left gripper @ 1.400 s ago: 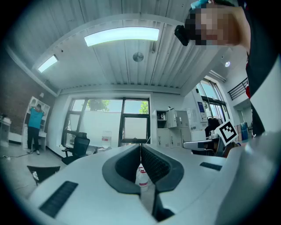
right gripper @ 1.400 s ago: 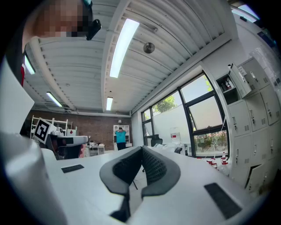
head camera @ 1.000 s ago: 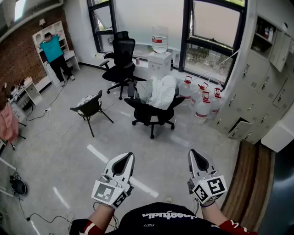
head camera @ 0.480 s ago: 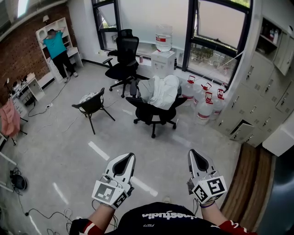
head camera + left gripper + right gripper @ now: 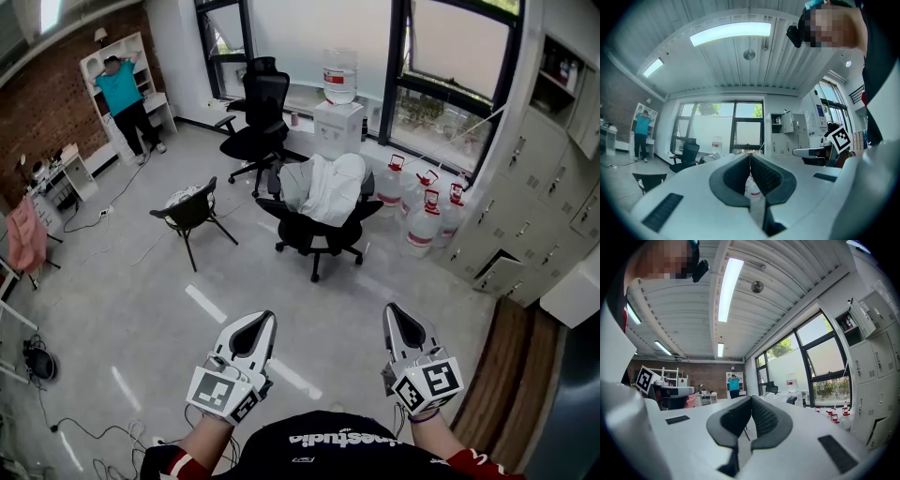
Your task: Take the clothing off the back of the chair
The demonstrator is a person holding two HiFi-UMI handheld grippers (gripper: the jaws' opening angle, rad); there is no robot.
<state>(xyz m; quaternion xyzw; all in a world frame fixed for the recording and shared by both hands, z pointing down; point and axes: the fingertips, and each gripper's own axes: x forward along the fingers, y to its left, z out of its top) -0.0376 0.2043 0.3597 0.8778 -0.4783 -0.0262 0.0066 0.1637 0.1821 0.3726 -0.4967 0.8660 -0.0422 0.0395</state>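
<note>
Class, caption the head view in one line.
Left hand-held gripper and right hand-held gripper, both shut, face white clothing draped over a black swivel office chair.

Daylight is entering through the large windows [image 5: 441,56] on the far wall and is lighting the grey floor [image 5: 141,309] evenly. Glare is washing the panes out to near white. Only faint, soft shadows are showing under the chair [image 5: 314,236]. In both gripper views the ceiling light strips [image 5: 731,33] are glowing close to clipping. Wide-angle distortion is bending straight lines toward the edges, and a dark vignette is closing the corners. The near bodies of the left gripper [image 5: 750,155] and right gripper [image 5: 751,399] are rendering soft and out of focus.
</note>
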